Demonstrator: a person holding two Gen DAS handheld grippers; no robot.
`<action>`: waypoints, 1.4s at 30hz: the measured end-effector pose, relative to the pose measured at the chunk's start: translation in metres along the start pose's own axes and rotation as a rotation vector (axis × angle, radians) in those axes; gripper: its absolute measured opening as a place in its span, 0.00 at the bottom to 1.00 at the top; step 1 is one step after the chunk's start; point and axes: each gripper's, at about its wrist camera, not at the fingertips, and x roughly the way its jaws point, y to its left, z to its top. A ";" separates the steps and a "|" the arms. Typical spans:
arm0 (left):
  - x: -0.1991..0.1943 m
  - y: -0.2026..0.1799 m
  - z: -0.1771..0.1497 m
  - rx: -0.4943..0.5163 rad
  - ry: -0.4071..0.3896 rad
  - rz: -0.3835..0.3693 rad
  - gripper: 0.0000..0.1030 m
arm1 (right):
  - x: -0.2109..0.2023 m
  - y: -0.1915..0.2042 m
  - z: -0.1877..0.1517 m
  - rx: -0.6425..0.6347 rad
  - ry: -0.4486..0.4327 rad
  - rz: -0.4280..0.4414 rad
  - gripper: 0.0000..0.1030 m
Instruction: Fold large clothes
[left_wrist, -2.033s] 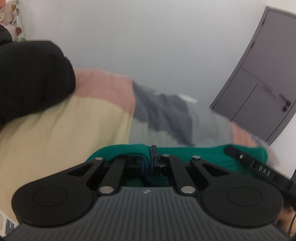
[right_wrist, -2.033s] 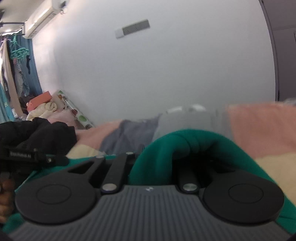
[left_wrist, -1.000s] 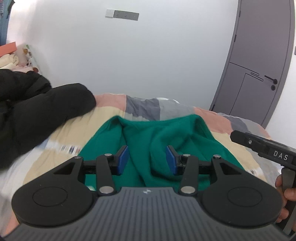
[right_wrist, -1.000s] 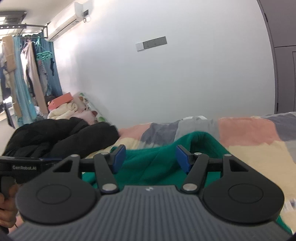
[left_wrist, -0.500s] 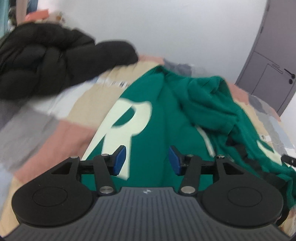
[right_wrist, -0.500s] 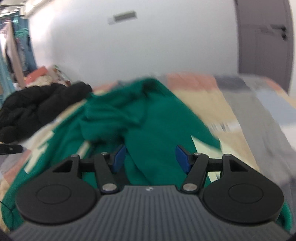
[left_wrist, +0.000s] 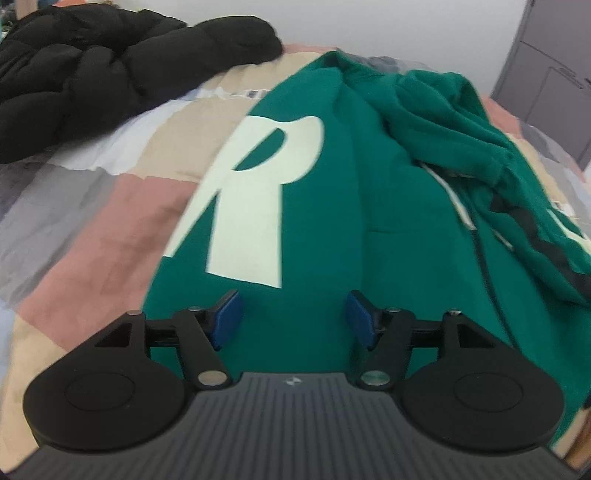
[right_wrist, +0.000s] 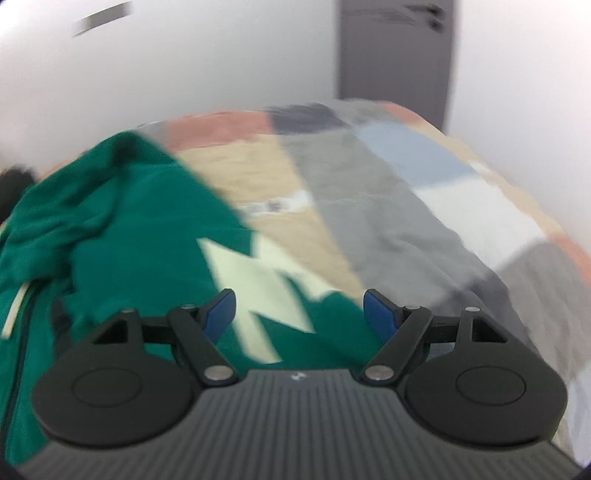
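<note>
Blue pads (left_wrist: 226, 318) on the black fingers of the left gripper (left_wrist: 293, 319), nearest in the left wrist view, jaws spread wide with nothing between them. Directly beneath and beyond, a green hoodie (left_wrist: 325, 206) spread flat on a patchwork bedspread (left_wrist: 96, 206) of pink, beige, grey and pale blue blocks. On the hoodie's left half, a large cream letter R (left_wrist: 255, 192). On its right half, bunched folds of green cloth, a pale drawstring (left_wrist: 452, 195) and a black stripe (left_wrist: 543, 243) running along the crumpled part. Farther back at upper left, a black puffy jacket (left_wrist: 96, 70) heaped on the bedspread, close to the hoodie's far edge; touching or apart, hard to tell. Behind that, a white wall and a grey door (left_wrist: 554, 81) at far right.

In the right wrist view, blurred by motion: the right gripper (right_wrist: 301, 314) in front, jaws likewise wide apart and empty, hanging over the hoodie's right edge (right_wrist: 129, 236) where a cream letter shape (right_wrist: 266, 288) shows. To the right, bare bedspread (right_wrist: 406, 206). Beyond, the white wall and the grey door (right_wrist: 395, 55).
</note>
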 end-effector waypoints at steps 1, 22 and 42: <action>0.000 -0.001 -0.001 0.005 0.005 -0.017 0.74 | 0.001 -0.006 0.001 0.026 0.010 -0.005 0.75; -0.040 0.058 0.028 -0.165 -0.083 0.156 0.06 | 0.036 -0.006 -0.003 0.004 0.237 0.138 0.14; 0.040 0.151 0.195 -0.141 -0.209 0.625 0.07 | 0.090 -0.068 0.218 -0.124 -0.142 -0.149 0.13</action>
